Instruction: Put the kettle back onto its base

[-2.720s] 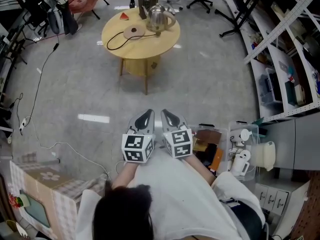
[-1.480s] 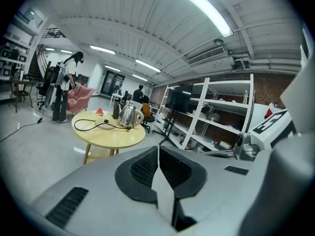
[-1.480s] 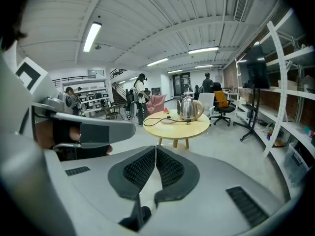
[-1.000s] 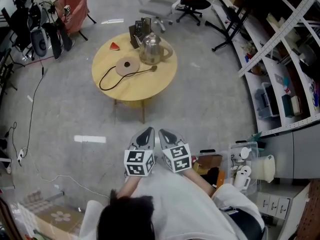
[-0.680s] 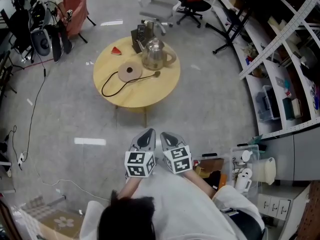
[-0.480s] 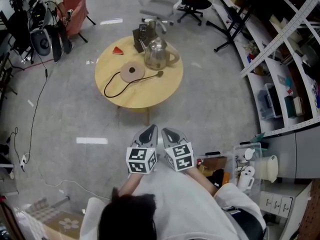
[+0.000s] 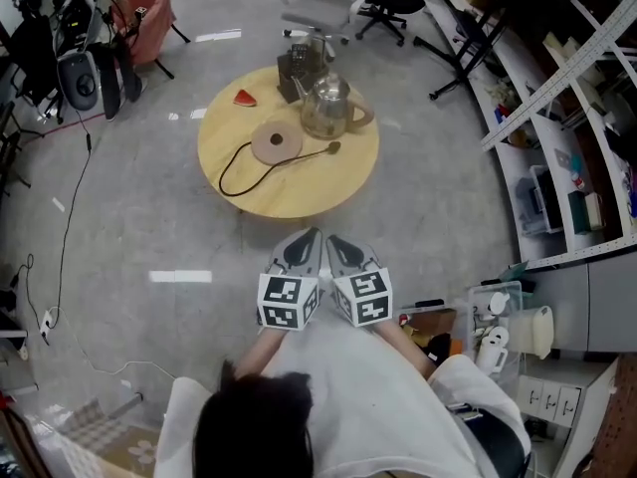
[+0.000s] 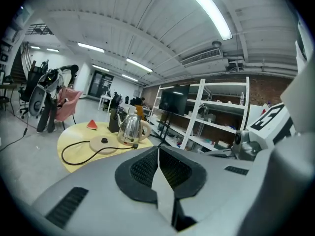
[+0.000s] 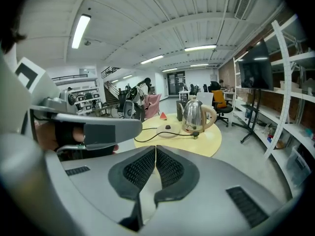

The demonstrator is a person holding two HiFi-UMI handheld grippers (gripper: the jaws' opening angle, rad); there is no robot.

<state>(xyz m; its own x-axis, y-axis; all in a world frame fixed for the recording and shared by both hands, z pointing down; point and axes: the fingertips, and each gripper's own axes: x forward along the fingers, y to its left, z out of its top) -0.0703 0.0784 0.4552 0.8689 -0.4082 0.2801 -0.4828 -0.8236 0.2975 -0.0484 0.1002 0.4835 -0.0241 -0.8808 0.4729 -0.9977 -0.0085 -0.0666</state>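
Two grippers, the left gripper (image 7: 305, 245) and right gripper (image 7: 338, 247), jaws pressed together and empty, hover side by side near a round table (image 7: 299, 195), where the kettle (image 7: 328, 108) stands beside (not on) its base (image 7: 276, 143).

We see a round, pale wooden counter (image 7: 299, 182) standing on the grey floor (image 7: 129, 237). On it the steel kettle (image 7: 333, 108) stands upright, just beside its flat round base (image 7: 277, 144) and not on it. A black cord (image 7: 235, 172) loops from the base across the wood. Toward the far edge lie a small red wedge (image 7: 245, 97) and a dark holder (image 7: 296, 68).
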